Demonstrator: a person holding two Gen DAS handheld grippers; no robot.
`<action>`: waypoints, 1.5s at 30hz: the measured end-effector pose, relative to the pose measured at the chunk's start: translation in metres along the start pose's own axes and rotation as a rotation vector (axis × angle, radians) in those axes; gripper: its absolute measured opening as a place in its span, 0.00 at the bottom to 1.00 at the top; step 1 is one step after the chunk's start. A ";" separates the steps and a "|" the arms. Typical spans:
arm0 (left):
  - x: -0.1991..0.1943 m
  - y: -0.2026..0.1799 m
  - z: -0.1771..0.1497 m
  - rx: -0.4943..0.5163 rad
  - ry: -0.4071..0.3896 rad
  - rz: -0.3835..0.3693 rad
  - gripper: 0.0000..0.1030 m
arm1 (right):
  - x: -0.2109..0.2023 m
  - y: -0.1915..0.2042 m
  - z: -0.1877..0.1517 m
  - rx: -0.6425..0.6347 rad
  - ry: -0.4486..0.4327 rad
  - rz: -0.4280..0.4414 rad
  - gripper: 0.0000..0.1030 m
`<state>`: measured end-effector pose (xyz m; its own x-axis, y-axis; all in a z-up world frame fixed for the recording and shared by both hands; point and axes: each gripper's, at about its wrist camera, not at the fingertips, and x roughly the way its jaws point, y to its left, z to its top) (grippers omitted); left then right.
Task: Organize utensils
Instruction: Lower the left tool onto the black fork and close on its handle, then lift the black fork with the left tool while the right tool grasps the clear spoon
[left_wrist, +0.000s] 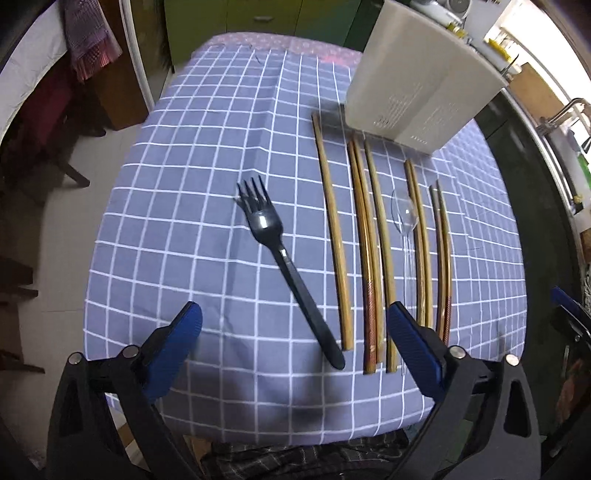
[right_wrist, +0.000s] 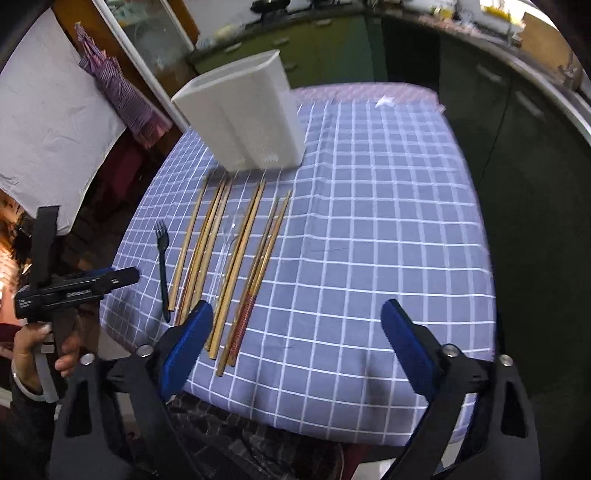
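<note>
While both hover, each claw (left_wrist: 294, 334) (right_wrist: 297, 332) gapes wide, empty.

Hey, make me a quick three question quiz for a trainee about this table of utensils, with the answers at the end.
1. True or false: the black plastic fork lies left of all the wooden chopsticks in the left wrist view.
2. Where does the clear plastic spoon lie? A) inside the white utensil holder B) among the chopsticks on the checked tablecloth C) between the left gripper's fingers
3. Fill in: both the left gripper and the right gripper are ____ and hold nothing.

Key: 1 true; 2 B; 3 open
</note>
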<state>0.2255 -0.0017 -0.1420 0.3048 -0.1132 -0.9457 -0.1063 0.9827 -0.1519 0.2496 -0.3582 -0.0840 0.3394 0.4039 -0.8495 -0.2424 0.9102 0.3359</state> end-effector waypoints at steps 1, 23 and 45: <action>0.004 -0.001 0.003 -0.008 0.010 0.006 0.83 | 0.002 0.000 0.001 0.004 0.015 0.014 0.78; 0.045 0.008 0.043 -0.175 0.102 0.052 0.10 | 0.023 0.009 0.010 -0.076 0.050 0.043 0.66; -0.030 0.003 0.043 0.023 -0.281 0.049 0.08 | 0.124 0.100 0.057 -0.102 0.290 -0.067 0.15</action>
<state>0.2566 0.0106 -0.1018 0.5510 -0.0240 -0.8341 -0.1064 0.9894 -0.0987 0.3192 -0.2125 -0.1323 0.0874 0.2870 -0.9539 -0.3235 0.9139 0.2453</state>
